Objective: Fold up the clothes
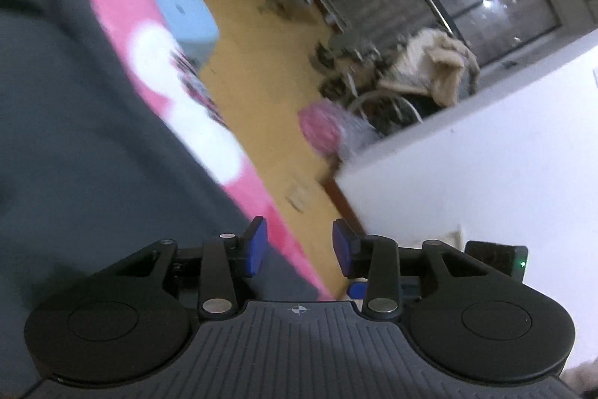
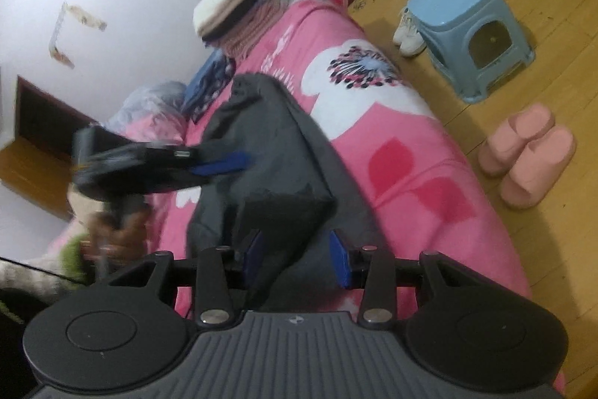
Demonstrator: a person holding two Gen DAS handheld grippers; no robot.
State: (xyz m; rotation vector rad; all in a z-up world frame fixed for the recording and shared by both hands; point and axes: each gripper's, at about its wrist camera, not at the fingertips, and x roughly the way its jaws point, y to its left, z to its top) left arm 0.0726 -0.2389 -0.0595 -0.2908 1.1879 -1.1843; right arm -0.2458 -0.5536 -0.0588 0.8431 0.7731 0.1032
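A dark grey garment (image 2: 269,144) lies lengthwise on a pink flowered bed cover (image 2: 411,174). My right gripper (image 2: 297,258) is at the garment's near end, and a raised fold of the grey cloth fills the gap between its blue pads, which are shut on it. My left gripper (image 2: 224,165) appears blurred in the right wrist view, held by a hand at the garment's left edge. In the left wrist view the left gripper (image 1: 299,245) stands open with nothing between its fingers. There the garment (image 1: 74,137) fills the left side.
A stack of folded clothes (image 2: 239,10) sits at the far end of the bed by the white wall. Beside the bed on the wooden floor are a blue plastic stool (image 2: 467,32), white shoes (image 2: 409,32) and pink slippers (image 2: 527,156). A white wall corner (image 1: 467,174) is close on the right.
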